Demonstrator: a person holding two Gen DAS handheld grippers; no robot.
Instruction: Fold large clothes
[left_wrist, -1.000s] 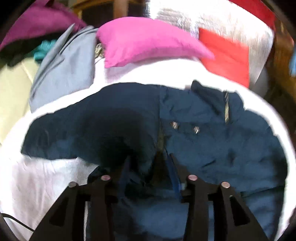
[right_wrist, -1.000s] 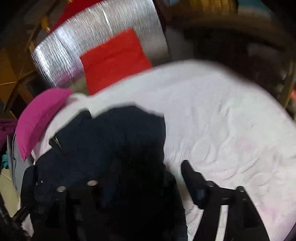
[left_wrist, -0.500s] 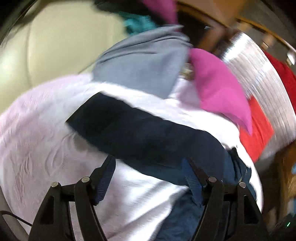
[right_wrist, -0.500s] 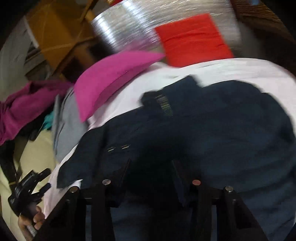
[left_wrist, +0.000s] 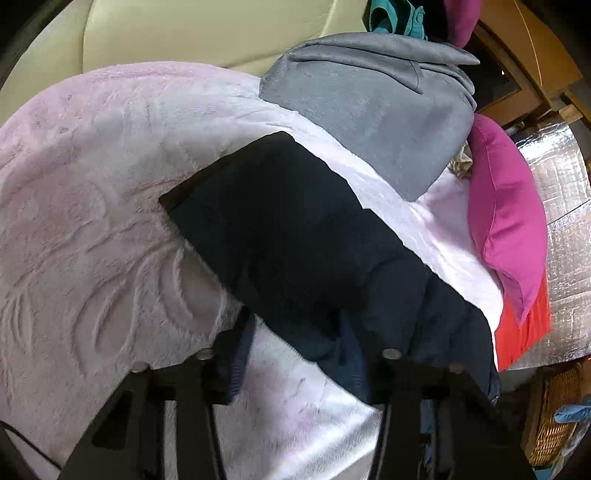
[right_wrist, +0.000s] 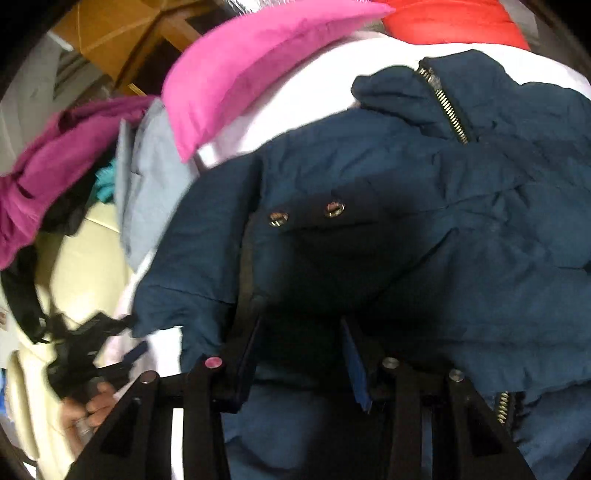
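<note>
Left claw (left_wrist: 295, 339): jaws closing on the sleeve (left_wrist: 295, 236) of a navy padded zip jacket (right_wrist: 424, 221), after swinging off its front. Right claw (right_wrist: 299, 350): narrowed, jacket body bunched between its jaws. Jacket lies on pale pink plush blanket (left_wrist: 92, 221). Judgement: sleeve fold starting.

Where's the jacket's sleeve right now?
In the left wrist view the dark sleeve stretches diagonally across the pink blanket, below the folded grey garment, its near end between the closing left gripper jaws.
</note>
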